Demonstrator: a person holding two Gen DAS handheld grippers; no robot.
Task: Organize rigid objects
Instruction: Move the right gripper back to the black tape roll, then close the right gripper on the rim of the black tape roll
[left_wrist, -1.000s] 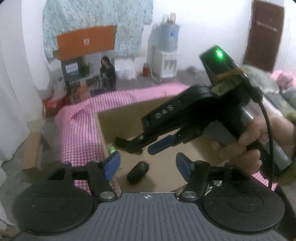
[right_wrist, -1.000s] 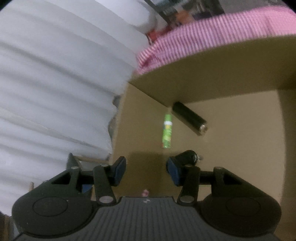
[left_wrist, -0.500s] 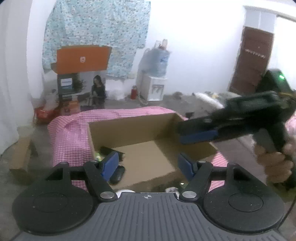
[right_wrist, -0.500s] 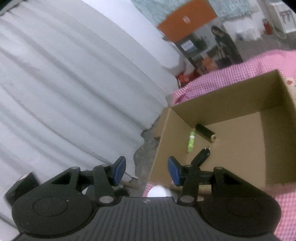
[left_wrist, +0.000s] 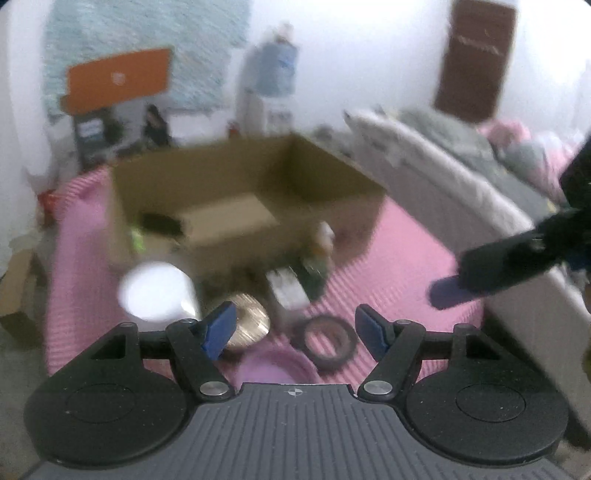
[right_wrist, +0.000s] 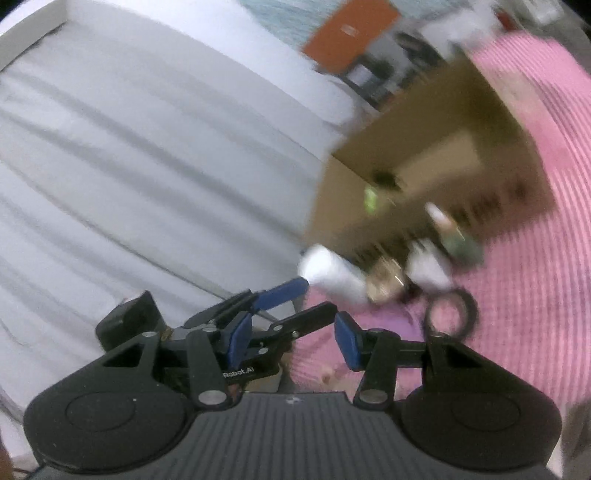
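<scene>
An open cardboard box (left_wrist: 236, 218) stands on the pink checked cloth (left_wrist: 399, 258); a black cylinder (left_wrist: 159, 223) and a green tube (left_wrist: 136, 240) lie inside it. In front of the box lie a white cup (left_wrist: 155, 295), a gold disc (left_wrist: 247, 325), a white block (left_wrist: 288, 291), a dark bottle (left_wrist: 317, 266) and a black tape ring (left_wrist: 328, 339). My left gripper (left_wrist: 295, 328) is open and empty above the ring. My right gripper (right_wrist: 291, 339) is open and empty; it also shows at the right of the left wrist view (left_wrist: 517, 266).
A pink bowl (left_wrist: 273, 365) lies right under the left gripper. A white curtain (right_wrist: 147, 166) hangs to the left of the table. A bed with grey bedding (left_wrist: 461, 166) stands on the right. The frames are blurred by motion.
Both grippers have pulled back and up out of the box. The right gripper has swung away to the right, and the loose objects in front of the box have come into view.
</scene>
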